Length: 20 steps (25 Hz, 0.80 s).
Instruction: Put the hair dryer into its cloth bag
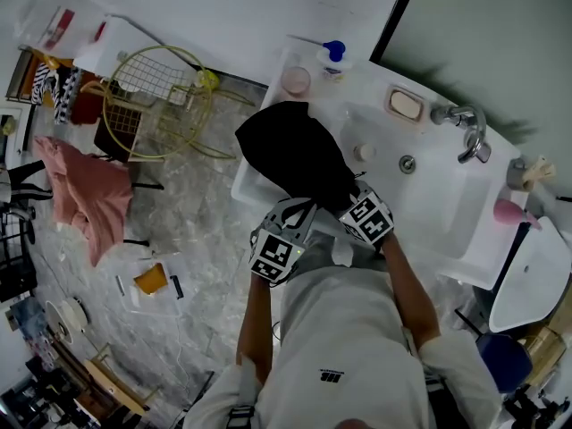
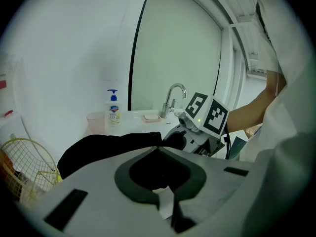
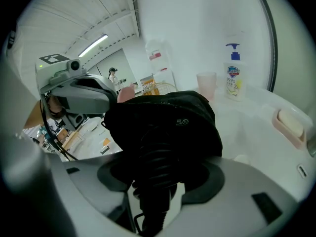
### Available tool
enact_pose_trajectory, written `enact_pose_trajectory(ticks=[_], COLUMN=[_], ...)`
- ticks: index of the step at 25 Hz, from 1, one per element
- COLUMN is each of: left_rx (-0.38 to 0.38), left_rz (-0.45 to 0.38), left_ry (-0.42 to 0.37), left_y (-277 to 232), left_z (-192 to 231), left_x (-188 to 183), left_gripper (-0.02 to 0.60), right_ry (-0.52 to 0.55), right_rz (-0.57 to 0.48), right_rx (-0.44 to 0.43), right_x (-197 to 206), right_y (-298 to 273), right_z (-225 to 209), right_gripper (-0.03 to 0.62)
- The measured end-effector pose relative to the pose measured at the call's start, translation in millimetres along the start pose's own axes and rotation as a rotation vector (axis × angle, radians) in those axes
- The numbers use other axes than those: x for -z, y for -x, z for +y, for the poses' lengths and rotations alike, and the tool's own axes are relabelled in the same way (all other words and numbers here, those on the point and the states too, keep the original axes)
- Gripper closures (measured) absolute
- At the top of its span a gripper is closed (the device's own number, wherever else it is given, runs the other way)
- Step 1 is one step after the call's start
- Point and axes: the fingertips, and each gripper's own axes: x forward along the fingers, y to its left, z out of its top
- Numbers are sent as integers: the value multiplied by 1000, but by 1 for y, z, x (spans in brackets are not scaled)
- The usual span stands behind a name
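The black bag point(image 1: 295, 155) lies on the white tabletop point(image 1: 357, 107), left of the sink point(image 1: 429, 195), with its mouth at the near end. The left hand-held gripper point(image 2: 158, 149) is clenched on the bag's rim. The right hand-held gripper point(image 1: 347, 202) grasps the dryer point(image 3: 154, 174) by its ribbed black end, and the rest of the dryer is inside the bag.

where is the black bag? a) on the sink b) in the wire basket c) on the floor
a: the bag lies on the sink by its edge, while the basket stands apart on the floor.
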Motion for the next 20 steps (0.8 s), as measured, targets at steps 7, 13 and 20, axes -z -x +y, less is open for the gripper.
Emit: enact_pose_trajectory(ticks=[7, 13, 20], left_rx=[29, 46, 34], left_rz=[-12, -11, 37], left_ry=[17, 34, 32], left_y=[2, 5, 9], left_z=[-3, 3, 14], left_x=[6, 17, 44], left_gripper=[557, 557, 557], right_ry=[6, -15, -58], right_rz=[-28, -54, -56], right_rx=[74, 123, 154], right_x=[-20, -35, -34], right_y=[-17, -33, -59], right_z=[-5, -7, -4], right_gripper=[326, 324, 324])
